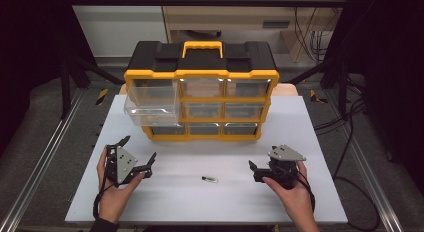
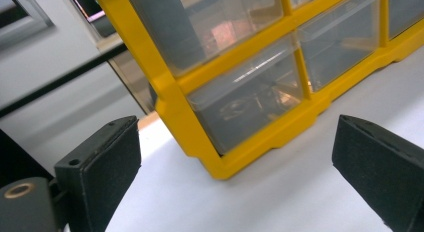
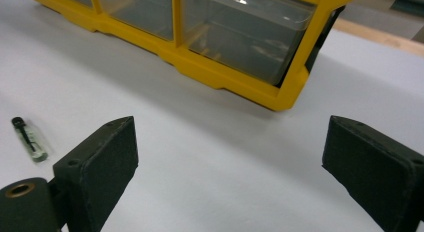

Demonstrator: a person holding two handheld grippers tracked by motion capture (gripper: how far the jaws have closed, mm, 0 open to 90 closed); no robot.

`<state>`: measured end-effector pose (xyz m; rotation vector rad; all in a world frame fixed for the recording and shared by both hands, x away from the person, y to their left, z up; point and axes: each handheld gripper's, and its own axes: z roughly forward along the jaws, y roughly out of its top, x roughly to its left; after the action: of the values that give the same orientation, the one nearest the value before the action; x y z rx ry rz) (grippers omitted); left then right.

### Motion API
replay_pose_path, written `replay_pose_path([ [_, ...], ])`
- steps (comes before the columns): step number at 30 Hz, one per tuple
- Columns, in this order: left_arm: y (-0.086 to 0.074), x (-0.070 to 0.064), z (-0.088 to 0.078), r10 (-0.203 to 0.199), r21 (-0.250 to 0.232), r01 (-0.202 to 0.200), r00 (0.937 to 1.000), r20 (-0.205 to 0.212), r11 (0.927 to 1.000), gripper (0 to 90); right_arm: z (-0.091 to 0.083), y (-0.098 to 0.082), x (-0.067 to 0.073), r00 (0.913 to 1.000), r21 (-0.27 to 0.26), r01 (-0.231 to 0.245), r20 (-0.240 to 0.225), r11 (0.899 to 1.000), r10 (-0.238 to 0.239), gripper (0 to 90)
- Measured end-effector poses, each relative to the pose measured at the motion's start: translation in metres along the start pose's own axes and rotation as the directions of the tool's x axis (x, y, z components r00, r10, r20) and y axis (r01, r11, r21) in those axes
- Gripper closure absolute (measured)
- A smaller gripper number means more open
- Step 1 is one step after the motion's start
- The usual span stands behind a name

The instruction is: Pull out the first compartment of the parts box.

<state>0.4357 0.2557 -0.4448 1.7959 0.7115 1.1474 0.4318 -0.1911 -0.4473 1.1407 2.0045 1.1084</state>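
Your left tool (image 1: 138,153) sits with its jaws spread wide and nothing between them, its black pads (image 2: 102,164) flat, matte and slightly grainy; it hangs just above the desk (image 1: 165,202), in front of the left corner of the organiser (image 1: 201,89). That organiser is a hard plastic case with a bright yellow frame, a black top and a yellow carry handle, holding rows of clear, glossy drawers; its upper left drawer (image 1: 151,104) stands pulled out toward you. In front of the organiser's middle, well apart from it, a small vial (image 1: 210,179) lies flat on the smooth, pale desk: a short clear tube with a dark cap at one end. Your right tool (image 1: 254,168) is in front of the organiser's right corner, near the vial, jaws likewise spread wide, gripping nothing and touching nothing.
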Motion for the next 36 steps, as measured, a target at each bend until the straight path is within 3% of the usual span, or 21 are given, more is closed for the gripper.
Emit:
replay_pose_path([
  [4, -0.002, 0.003, -0.001, -0.033, -0.005, 0.033, 0.9994, 0.009, 0.9994, 5.1, 0.005, 0.005, 0.001, 0.9998, 0.008, -0.004, -0.019, 1.0, 0.004, 8.5],
  [11, -0.004, 0.005, 0.001, -0.066, -0.01, 0.067, 0.9973, 0.031, 0.9977, 4.6, 0.012, 0.019, 0.009, 0.9982, 0.023, 0.039, -0.046, 0.999, -0.038, 8.5],
  [16, -0.008, 0.006, 0.001, -0.067, -0.012, 0.067, 0.9964, 0.052, 0.9976, 4.0, 0.015, 0.029, 0.016, 0.9949, 0.036, 0.071, -0.075, 0.997, -0.068, 8.8],
  [20, -0.008, 0.007, 0.001, -0.112, -0.013, 0.113, 0.9908, 0.077, 0.9935, 3.6, 0.019, 0.035, 0.022, 0.9924, 0.053, 0.089, -0.09, 0.995, -0.084, 8.7],
  [33, -0.009, 0.005, 0.002, -0.137, 0.001, 0.137, 0.9844, 0.111, 0.9905, 3.2, 0.037, 0.046, 0.038, 0.9816, 0.109, 0.128, -0.156, 0.986, -0.111, 9.3],
  [36, -0.01, 0.007, 0.003, -0.166, -0.004, 0.168, 0.9785, 0.122, 0.9858, 3.2, 0.04, 0.047, 0.041, 0.9795, 0.124, 0.133, -0.168, 0.983, -0.112, 9.1],
])
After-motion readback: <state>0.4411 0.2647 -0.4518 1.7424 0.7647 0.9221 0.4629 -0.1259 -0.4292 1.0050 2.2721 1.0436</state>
